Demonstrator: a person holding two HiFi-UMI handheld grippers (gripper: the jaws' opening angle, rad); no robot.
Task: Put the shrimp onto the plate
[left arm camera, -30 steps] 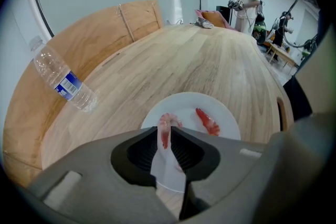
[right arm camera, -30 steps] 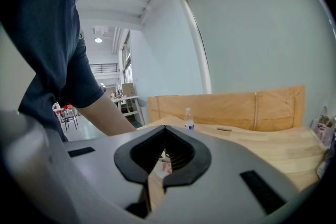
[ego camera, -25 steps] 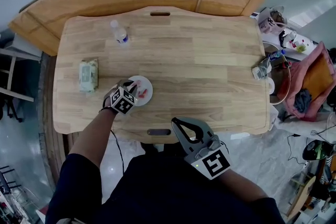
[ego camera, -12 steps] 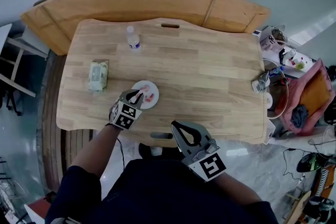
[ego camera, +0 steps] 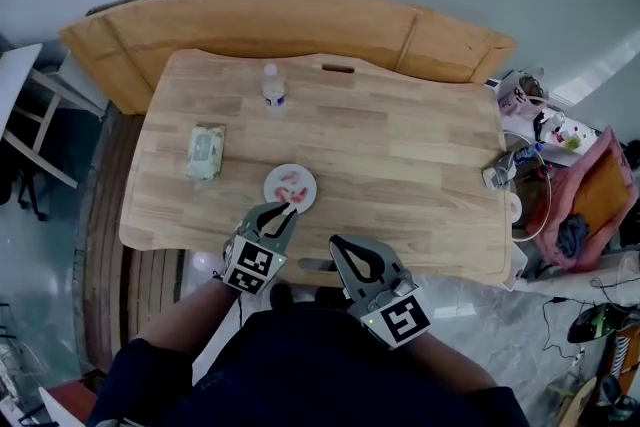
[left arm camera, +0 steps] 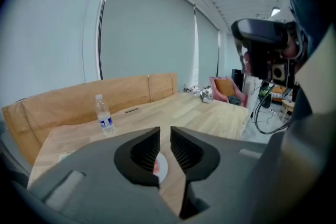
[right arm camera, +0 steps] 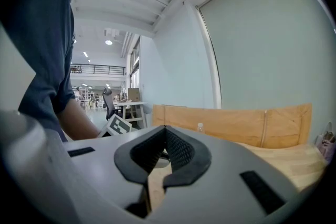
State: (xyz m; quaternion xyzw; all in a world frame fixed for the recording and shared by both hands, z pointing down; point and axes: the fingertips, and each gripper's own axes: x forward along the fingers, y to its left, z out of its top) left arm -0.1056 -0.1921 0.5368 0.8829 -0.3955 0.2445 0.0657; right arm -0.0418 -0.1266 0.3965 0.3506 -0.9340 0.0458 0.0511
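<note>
Two grippers, both empty. Left gripper (ego camera: 281, 215): jaws a slit apart, just short of the plate (ego camera: 273, 179). Right gripper (ego camera: 338, 243): jaw tips touching, near-right of the plate. Shrimp (ego camera: 294, 191) lies on the plate, pieces too small to count; task looks done. One plate, one bottle (ego camera: 272, 87) beyond it, one wipes pack (ego camera: 206, 151) to its left.

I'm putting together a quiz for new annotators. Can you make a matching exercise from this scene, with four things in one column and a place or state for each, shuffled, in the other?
Things
1. clear plastic water bottle
2. pale green wipes pack
3. small round white plate
4. right gripper

Places or states
A. holds the red shrimp
B. jaws together, by the near edge of the table
C. upright near the far edge
D. lying flat on the left side

Pairs: 1-C, 2-D, 3-A, 4-B
</note>
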